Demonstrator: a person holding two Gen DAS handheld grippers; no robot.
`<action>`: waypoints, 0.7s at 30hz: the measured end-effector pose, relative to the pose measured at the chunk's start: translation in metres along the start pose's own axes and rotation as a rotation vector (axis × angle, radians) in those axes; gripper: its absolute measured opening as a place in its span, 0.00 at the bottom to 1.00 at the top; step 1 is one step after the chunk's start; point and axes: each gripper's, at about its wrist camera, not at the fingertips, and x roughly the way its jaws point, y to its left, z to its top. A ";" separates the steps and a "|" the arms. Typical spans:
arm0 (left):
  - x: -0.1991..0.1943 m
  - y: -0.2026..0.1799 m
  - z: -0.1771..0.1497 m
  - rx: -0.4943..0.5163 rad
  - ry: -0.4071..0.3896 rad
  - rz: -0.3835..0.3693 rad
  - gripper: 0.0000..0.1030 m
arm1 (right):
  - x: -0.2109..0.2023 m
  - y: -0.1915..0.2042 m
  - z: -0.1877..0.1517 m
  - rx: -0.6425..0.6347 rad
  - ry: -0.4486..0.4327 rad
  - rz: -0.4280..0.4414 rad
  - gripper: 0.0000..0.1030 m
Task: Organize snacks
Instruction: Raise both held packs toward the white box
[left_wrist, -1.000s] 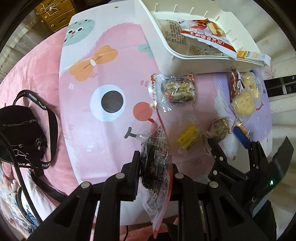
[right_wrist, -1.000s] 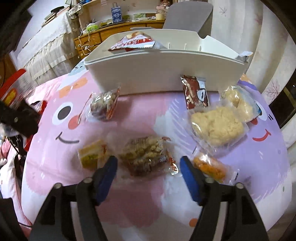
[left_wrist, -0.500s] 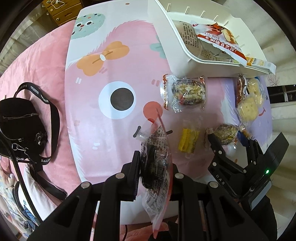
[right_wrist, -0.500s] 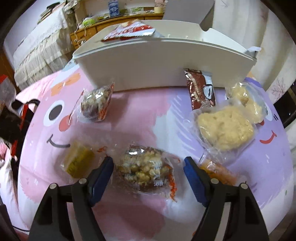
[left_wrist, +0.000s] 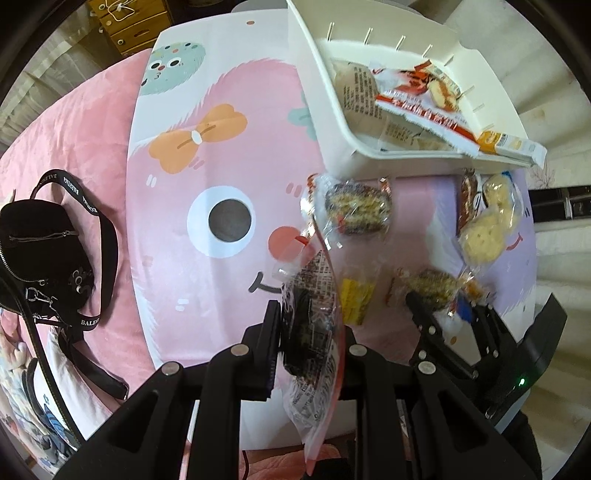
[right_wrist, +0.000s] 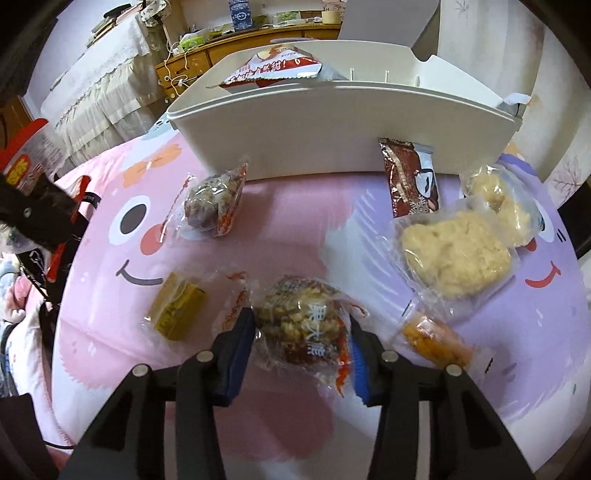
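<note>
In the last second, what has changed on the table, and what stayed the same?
The right claw moved forward and narrowed around the nut-cluster packet, its fingers now at both sides of it; whether it grips is unclear. The left claw stays shut on its printed snack packet. The white basket and other snacks did not move.

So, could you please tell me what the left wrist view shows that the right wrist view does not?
Only the left wrist view shows the black bag on the pink bedding and the left gripper shut on a dark snack packet. Only the right wrist view shows the wooden dresser behind the bin. Both show the white bin, the yellow snack and the right gripper straddling a nut cluster packet.
</note>
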 end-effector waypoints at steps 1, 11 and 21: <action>-0.003 -0.003 0.002 -0.002 -0.005 0.001 0.16 | -0.003 -0.003 0.001 0.003 0.001 0.015 0.45; -0.039 -0.035 0.026 -0.042 -0.074 -0.004 0.16 | -0.038 -0.024 0.029 -0.035 -0.029 0.146 0.45; -0.075 -0.076 0.057 -0.049 -0.127 -0.019 0.16 | -0.076 -0.056 0.084 -0.085 -0.086 0.180 0.45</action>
